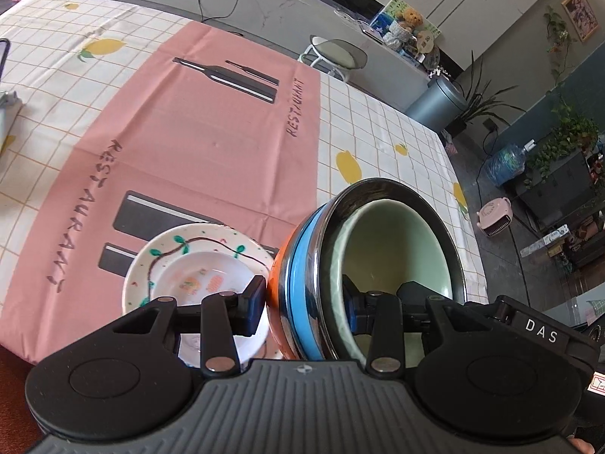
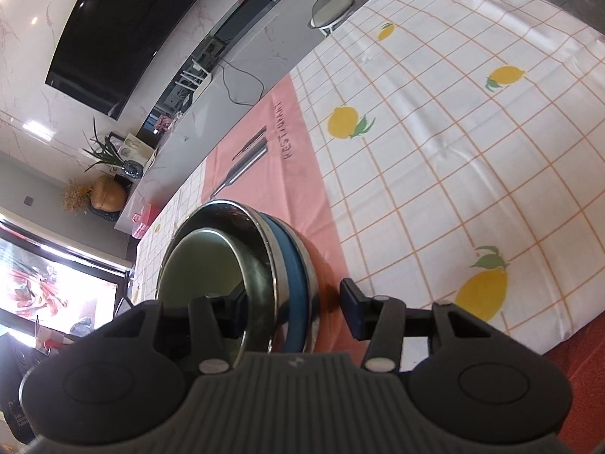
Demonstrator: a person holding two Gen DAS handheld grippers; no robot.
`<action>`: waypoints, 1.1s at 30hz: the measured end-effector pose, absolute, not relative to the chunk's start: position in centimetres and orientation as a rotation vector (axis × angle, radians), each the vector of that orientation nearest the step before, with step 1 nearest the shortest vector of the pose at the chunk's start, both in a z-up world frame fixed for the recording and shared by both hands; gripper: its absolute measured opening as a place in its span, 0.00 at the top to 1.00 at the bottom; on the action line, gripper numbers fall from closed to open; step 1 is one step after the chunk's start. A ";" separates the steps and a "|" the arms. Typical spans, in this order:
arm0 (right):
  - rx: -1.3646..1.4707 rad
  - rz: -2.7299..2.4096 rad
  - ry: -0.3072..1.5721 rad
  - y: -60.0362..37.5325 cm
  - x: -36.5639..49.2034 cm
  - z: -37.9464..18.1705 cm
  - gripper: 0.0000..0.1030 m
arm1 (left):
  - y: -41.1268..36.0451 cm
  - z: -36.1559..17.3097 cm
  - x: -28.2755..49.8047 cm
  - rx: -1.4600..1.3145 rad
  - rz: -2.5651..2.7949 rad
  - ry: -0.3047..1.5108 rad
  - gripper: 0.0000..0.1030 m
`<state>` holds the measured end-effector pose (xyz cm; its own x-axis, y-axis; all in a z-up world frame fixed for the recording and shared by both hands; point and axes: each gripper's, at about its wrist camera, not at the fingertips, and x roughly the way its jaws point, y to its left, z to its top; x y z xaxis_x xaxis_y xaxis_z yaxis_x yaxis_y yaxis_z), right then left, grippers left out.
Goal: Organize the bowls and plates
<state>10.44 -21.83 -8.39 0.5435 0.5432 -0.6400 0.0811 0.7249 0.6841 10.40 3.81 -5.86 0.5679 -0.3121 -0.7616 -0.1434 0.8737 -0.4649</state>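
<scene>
A stack of nested bowls [image 1: 314,287], orange and blue outside, steel-rimmed, with a pale green bowl [image 1: 401,238] inside, is held tilted above the table. My left gripper [image 1: 302,306] is shut on the stack's wall, one finger outside and one inside. My right gripper [image 2: 295,302] straddles the same stack [image 2: 295,265] from the other side; its outer finger [image 2: 353,306] stands slightly off the wall. A white floral plate [image 1: 211,253] holding a smaller white dish [image 1: 196,280] lies on the pink placemat [image 1: 189,143], just left of the stack.
The table has a white lemon-print cloth [image 2: 472,151]. A stool [image 1: 336,55] stands beyond the far edge. The table's front edge runs close below the grippers, with red floor [image 2: 578,355] beyond it.
</scene>
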 end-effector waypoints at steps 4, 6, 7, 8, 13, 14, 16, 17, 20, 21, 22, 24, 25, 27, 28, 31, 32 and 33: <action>0.699 0.347 1.000 -18.9 10.7 -8.3 0.53 | 6.3 -6.0 9.6 -0.546 -0.062 0.965 0.56; 0.685 0.364 1.016 -17.6 10.9 -8.4 0.53 | 7.6 -6.4 9.3 -0.564 -0.040 0.963 0.56; 0.677 0.372 1.024 -16.9 10.9 -8.6 0.53 | 8.1 -6.6 9.2 -0.571 -0.031 0.964 0.56; 0.669 0.378 1.031 -16.2 10.9 -8.8 0.53 | 8.6 -6.8 9.1 -0.576 -0.023 0.966 0.56; 0.642 0.385 1.066 -14.1 11.3 -9.7 0.53 | 10.2 -8.0 9.1 -0.602 -0.002 0.982 0.56; 0.638 0.383 1.073 -13.9 11.3 -10.0 0.53 | 10.3 -8.2 9.1 -0.606 -0.001 0.985 0.56; 0.630 0.377 1.083 -13.6 11.6 -10.3 0.54 | 10.5 -8.7 9.3 -0.613 -0.003 0.991 0.56; 0.627 0.373 1.087 -13.5 11.7 -10.4 0.54 | 10.5 -8.9 9.4 -0.616 -0.005 0.996 0.56; 0.611 0.362 1.096 -13.2 12.0 -10.8 0.54 | 10.7 -9.6 9.5 -0.628 -0.009 1.007 0.56; 0.607 0.360 1.098 -13.2 12.2 -11.0 0.54 | 10.8 -9.8 9.7 -0.628 -0.009 1.009 0.56; 0.605 0.358 1.102 -13.1 12.3 -11.1 0.54 | 10.8 -9.9 9.8 -0.627 -0.009 1.008 0.56; 0.607 0.357 1.103 -13.0 12.5 -11.4 0.54 | 10.8 -9.9 10.0 -0.623 -0.009 1.005 0.56; 0.609 0.358 1.102 -12.9 12.6 -11.5 0.54 | 10.8 -9.9 10.1 -0.622 -0.007 1.004 0.56; 0.608 0.360 1.103 -12.8 12.9 -11.5 0.54 | 10.9 -9.9 10.3 -0.624 -0.006 1.006 0.56; 0.607 0.360 1.104 -12.8 13.0 -11.4 0.54 | 11.0 -9.9 10.4 -0.624 -0.006 1.008 0.56; 0.608 0.364 1.108 -12.7 13.2 -11.4 0.53 | 10.9 -9.8 10.6 -0.614 -0.007 1.018 0.56; 0.610 0.364 1.110 -12.8 13.2 -11.4 0.53 | 10.8 -9.8 10.7 -0.611 -0.006 1.020 0.56; 0.611 0.364 1.110 -12.8 13.3 -11.4 0.53 | 10.8 -9.7 10.7 -0.607 -0.005 1.022 0.56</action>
